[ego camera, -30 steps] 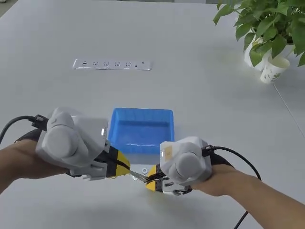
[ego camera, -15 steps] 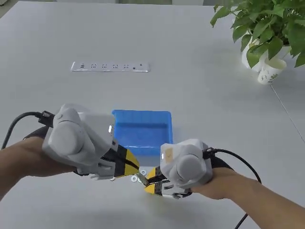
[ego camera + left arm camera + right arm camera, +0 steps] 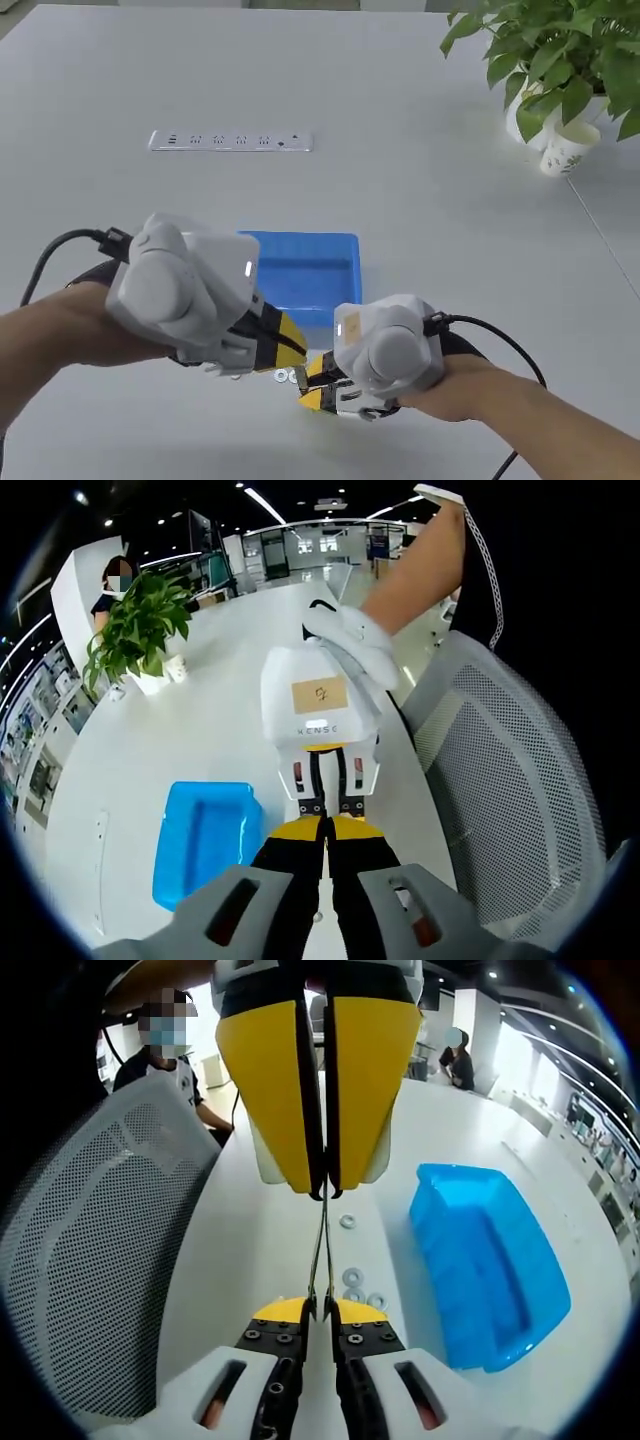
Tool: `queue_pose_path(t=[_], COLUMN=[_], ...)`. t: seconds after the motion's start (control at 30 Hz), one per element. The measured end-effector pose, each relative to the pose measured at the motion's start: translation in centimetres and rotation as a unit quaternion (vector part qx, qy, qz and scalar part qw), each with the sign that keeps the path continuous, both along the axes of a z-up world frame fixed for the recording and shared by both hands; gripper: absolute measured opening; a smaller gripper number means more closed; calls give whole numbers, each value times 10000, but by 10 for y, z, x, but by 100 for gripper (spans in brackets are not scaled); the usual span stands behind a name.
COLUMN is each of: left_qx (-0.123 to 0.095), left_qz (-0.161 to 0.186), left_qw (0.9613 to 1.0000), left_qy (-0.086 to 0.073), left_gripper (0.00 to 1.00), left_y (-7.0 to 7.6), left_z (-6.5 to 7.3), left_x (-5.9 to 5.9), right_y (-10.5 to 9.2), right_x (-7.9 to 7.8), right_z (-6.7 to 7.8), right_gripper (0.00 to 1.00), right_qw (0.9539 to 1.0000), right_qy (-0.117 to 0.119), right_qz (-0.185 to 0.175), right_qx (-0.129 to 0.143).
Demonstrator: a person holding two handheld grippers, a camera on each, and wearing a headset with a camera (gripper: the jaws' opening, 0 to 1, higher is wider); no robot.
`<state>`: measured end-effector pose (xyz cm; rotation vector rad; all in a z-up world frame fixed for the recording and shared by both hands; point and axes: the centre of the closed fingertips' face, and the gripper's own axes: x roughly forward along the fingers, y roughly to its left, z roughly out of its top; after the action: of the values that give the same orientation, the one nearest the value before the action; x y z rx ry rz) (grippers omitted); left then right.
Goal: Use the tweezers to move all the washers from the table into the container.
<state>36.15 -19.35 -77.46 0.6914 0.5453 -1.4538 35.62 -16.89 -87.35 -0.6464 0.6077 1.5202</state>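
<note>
Thin metal tweezers run in a line between both grippers. My right gripper is shut on the near end, and my left gripper, with yellow jaws, is shut on the far end. In the head view the left gripper and the right gripper meet tip to tip in front of the blue container. Several small washers lie on the white table beside the tweezers, one washer a little apart; two washers show under the jaws. The container looks empty.
A white power strip lies far behind the container. A potted plant and a paper cup stand at the far right. A grey mesh chair is at the table's near edge. Cables trail from both grippers.
My left gripper has moved right and closer to the right gripper, so the gap between their jaws has closed. The right gripper has stayed nearly still.
</note>
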Motion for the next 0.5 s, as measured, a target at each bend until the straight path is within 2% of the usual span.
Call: queue_pose_path(t=[0.5], left_qx=[-38], left_qz=[0], left_qw=[10000], left_qy=[13], left_gripper=[4], left_y=[-5], left_z=[0], left_x=[0], right_y=[-1], right_x=[0], right_z=[4], right_gripper=[12], right_qw=[10000], right_qy=[-35], right_qz=[-11], right_qx=[24])
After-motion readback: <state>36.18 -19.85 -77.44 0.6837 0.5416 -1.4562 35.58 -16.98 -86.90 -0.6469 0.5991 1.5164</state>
